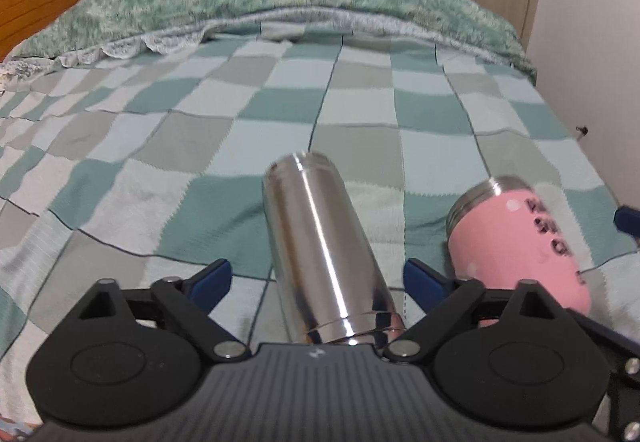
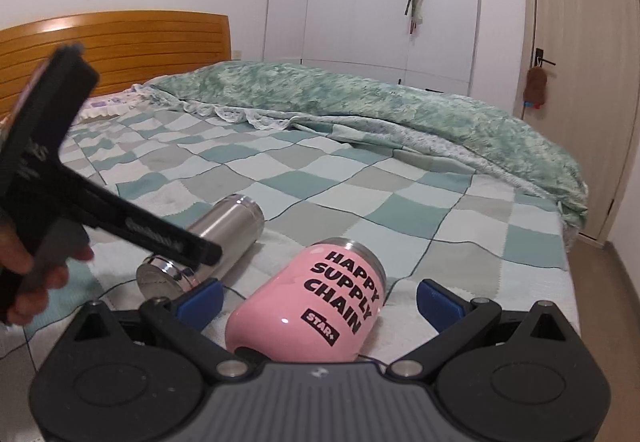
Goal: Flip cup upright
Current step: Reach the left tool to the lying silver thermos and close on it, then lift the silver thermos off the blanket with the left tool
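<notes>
**Two cups down on the bed**

Pink cup (image 2: 310, 302) lies on its side on the checkered blanket (image 2: 320, 178), between the spread-apart fingers of the right gripper (image 2: 318, 300). Steel cup (image 1: 324, 254) lies just beside it, inside the left gripper's (image 1: 316, 282) released jaws, nothing grasped.

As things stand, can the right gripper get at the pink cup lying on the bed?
Probably yes. The right gripper is open with the pink cup lying on its side between its fingers, and nothing blocks it; the steel cup lies apart.
</notes>
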Demonstrator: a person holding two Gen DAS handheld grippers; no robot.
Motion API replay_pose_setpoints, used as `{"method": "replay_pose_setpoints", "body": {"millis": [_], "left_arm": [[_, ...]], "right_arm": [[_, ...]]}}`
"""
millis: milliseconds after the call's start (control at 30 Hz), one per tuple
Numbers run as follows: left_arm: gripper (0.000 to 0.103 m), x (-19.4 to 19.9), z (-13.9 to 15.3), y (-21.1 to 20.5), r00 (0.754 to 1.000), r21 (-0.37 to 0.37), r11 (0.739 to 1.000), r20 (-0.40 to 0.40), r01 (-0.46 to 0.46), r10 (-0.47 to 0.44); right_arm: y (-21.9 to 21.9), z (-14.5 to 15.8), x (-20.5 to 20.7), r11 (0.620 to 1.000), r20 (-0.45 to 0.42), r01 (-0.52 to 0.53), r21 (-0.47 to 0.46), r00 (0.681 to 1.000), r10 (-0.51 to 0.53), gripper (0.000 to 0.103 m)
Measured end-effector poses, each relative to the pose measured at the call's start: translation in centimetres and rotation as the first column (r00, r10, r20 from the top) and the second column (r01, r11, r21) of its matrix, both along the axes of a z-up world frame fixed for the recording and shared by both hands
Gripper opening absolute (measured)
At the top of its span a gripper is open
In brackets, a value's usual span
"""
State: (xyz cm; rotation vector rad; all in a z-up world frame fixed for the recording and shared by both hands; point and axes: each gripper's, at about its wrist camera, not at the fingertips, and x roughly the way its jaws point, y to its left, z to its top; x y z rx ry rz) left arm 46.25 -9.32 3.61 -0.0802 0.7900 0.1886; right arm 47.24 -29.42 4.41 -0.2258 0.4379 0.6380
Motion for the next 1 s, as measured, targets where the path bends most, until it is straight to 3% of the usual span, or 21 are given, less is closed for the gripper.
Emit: {"method": "replay_pose_setpoints", "body": {"millis": [67, 100, 233, 533, 800, 1000], "left_arm": [[0.068, 0.5, -0.7, 0.3, 1.000, -0.039, 0.999, -0.017, 0.003, -0.004], [0.067, 0.7, -0.9, 0.4, 1.000, -0.061, 0.998, -0.023, -0.001, 0.000], [0.066, 0.2, -0.6, -0.3, 1.000, -0.027, 0.999, 0.007, 0.028, -0.028], [0.065, -4.6, 3.1, -0.9, 0.991, -0.025, 0.995, 0.090, 0.100, -0.098], [0.065, -13.1, 6.4, -1.2, 0.972, 0.001, 0.984, 0.154, 0.179, -0.177], [0.065, -19.8, 6.5, -0.5, 0.964, -0.004, 0.975, 0.153, 0.222, -0.218]], "right_arm": [[0.0, -0.4, 0.1, 1.000, -0.002, -0.002, 0.003, 1.000, 0.002, 0.103], [-0.1, -0.6, 0.1, 1.000, -0.002, -0.001, 0.002, 1.000, 0.001, 0.103], [-0.1, -0.7, -0.2, 1.000, 0.000, 0.007, -0.001, 1.000, -0.007, 0.103], [-0.2, 1.5, -4.3, 1.000, 0.014, 0.023, 0.013, 1.000, -0.023, 0.103], [0.0, 3.7, -12.0, 0.998, 0.022, 0.048, 0.029, 0.999, -0.049, 0.103], [0.7, 3.6, -19.0, 0.997, 0.004, 0.075, 0.019, 0.997, -0.076, 0.103]]}}
